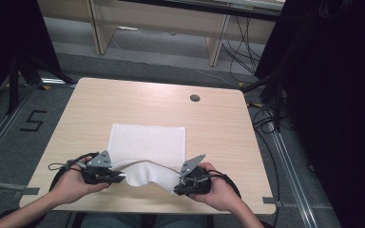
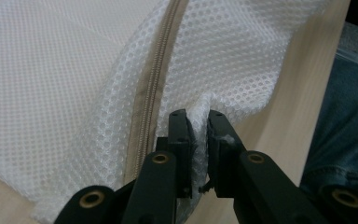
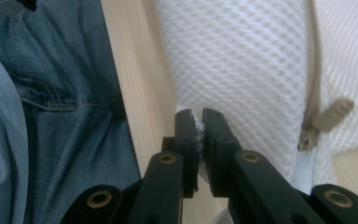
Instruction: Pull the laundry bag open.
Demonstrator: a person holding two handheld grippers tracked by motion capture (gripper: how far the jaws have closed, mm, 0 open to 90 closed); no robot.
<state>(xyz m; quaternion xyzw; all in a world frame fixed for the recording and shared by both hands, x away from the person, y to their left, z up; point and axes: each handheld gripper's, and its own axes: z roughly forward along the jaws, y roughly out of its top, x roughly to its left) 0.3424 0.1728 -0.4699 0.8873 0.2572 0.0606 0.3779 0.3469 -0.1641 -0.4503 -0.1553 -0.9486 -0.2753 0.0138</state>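
A white mesh bag (image 1: pixel 145 147) with a beige zipper (image 2: pixel 151 93) lies on the light wooden table (image 1: pixel 100 102); its near edge is lifted and sags between my two grippers. My left gripper (image 1: pixel 121 177) is shut on the bag's near left corner, and a fold of mesh (image 2: pixel 199 116) is pinched between its jaws. At the near right corner my right gripper (image 1: pixel 177 191) is shut on the mesh (image 3: pixel 198 122). The zipper pull (image 3: pixel 331 114) hangs just to the right of those jaws.
The table's near edge (image 1: pixel 138 209) is right under both hands, with the person's jeans (image 3: pixel 51 116) below it. A round cable hole (image 1: pixel 195 98) sits at the far right of the tabletop. Dark stands and cables (image 1: pixel 271 95) surround the table.
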